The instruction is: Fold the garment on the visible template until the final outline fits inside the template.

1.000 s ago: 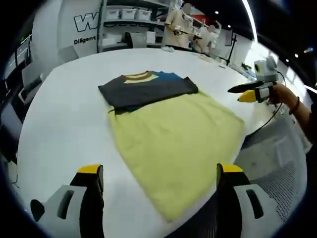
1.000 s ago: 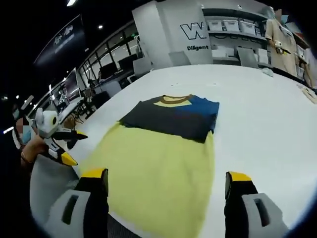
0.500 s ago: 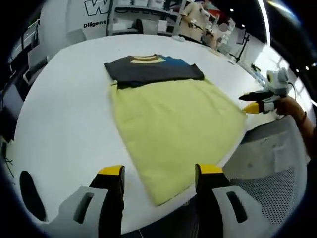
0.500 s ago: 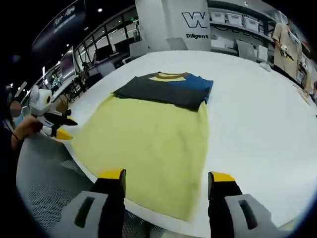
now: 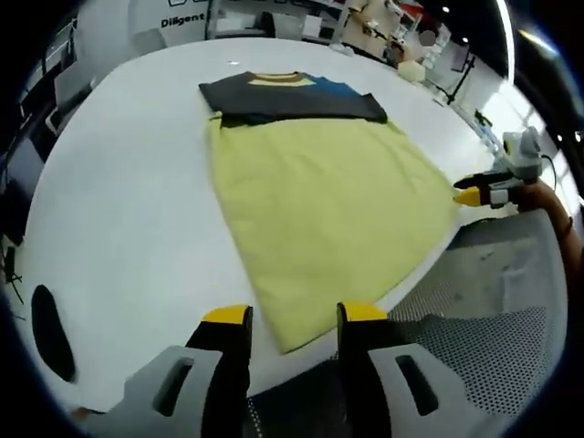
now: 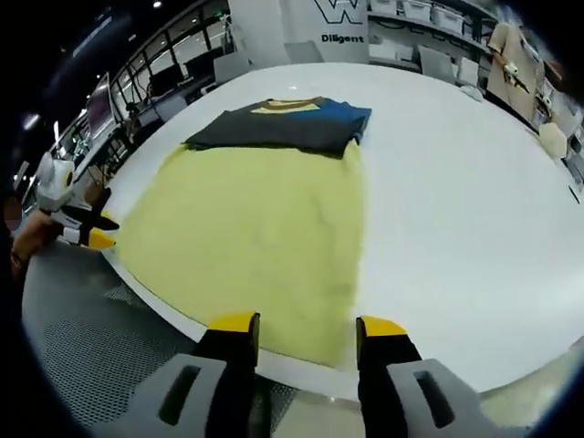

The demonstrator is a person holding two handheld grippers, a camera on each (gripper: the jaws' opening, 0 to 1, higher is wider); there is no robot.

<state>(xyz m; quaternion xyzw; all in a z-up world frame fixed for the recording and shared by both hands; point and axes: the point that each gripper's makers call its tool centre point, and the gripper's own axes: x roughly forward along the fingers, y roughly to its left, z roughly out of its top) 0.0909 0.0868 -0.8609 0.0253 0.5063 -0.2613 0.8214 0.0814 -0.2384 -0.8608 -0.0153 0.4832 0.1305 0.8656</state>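
A dark grey and blue folded garment [image 5: 287,99] [image 6: 274,126] with a tan collar lies at the far end of a yellow-green cloth [image 5: 324,205] [image 6: 255,228] on the white table [image 5: 119,219]. Whether the two are one piece I cannot tell. My left gripper [image 5: 295,316] is open at the table's near edge, its yellow-tipped jaws on either side of the cloth's near corner. My right gripper [image 6: 307,326] is open too, its jaws astride the cloth's near edge by the other corner. Each gripper also appears in the other's view, held in a hand: the right gripper [image 5: 482,192] and the left gripper [image 6: 80,233].
Grey mesh [image 5: 493,310] [image 6: 91,338] lies below the table's near edge. Bare white tabletop [image 6: 456,210] runs along both sides of the cloth. A small pale object [image 6: 552,139] sits at the far right. Shelves and people stand behind the table.
Both cameras have come down and closer to the yellow-green cloth's near edge. The jaws of both grippers have narrowed markedly, and now bracket the cloth's near corners. The cloth lies as before.
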